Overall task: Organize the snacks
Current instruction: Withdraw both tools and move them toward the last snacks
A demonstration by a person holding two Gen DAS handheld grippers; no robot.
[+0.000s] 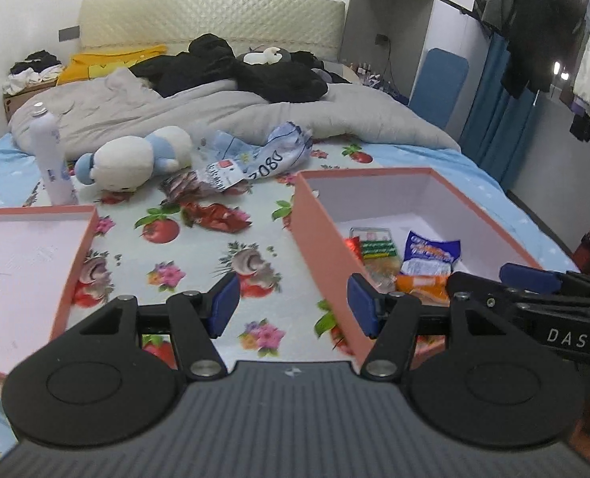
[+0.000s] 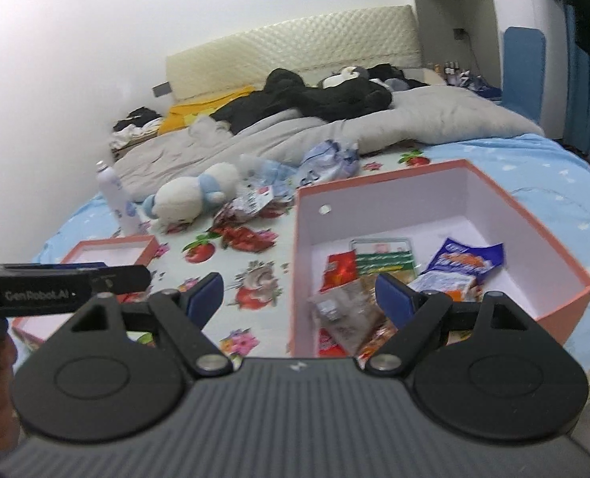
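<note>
A pink box (image 1: 315,215) (image 2: 494,183) with a white inside stands on the bed and holds several snack packets, among them a blue and white one (image 1: 430,255) (image 2: 462,263) and a green one (image 1: 374,247) (image 2: 382,259). Red snack packets (image 1: 215,217) (image 2: 247,237) and a dark one (image 1: 183,187) lie loose on the sheet. My left gripper (image 1: 293,304) is open and empty, above the sheet at the box's left wall. My right gripper (image 2: 297,298) is open and empty, over the box's near left corner.
The pink box lid (image 1: 28,263) (image 2: 112,249) lies at the left. A white bottle (image 1: 50,155) (image 2: 116,199), a plush toy (image 1: 131,159) (image 2: 191,195) and crumpled blue and white bags (image 1: 279,155) (image 2: 327,159) lie behind. A grey duvet (image 1: 199,111) and dark clothes fill the far bed.
</note>
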